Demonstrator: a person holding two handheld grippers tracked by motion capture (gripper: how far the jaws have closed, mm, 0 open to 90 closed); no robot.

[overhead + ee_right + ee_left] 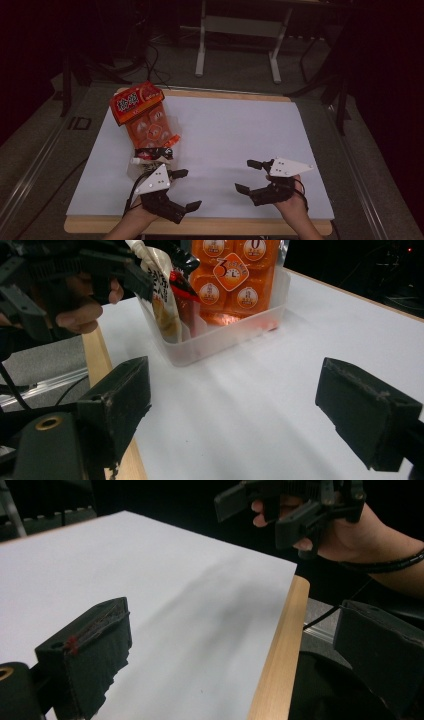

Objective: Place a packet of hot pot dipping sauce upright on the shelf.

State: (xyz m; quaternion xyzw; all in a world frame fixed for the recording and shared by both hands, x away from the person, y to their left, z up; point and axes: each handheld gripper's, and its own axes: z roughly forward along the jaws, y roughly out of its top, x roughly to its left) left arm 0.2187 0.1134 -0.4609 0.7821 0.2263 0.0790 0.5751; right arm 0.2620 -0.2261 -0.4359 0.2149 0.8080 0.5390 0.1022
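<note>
A clear plastic bin (134,170) stands at the table's left and holds a big orange snack pack (142,112) that leans out over its far rim. A pale packet (160,295) and a red-and-black one (182,277) stand at the bin's near end. My left gripper (189,189) hovers open near the front edge, just right of the bin, with nothing between its jaws. My right gripper (245,175) is open too, at the front right, and points left toward the bin (220,340). In the right gripper view the orange pack (235,275) lies straight ahead.
A white sheet (225,135) covers the wooden table, whose front edge (275,650) runs close under both hands. Beyond the table are a white stand's legs (237,50) and cables on a grey floor.
</note>
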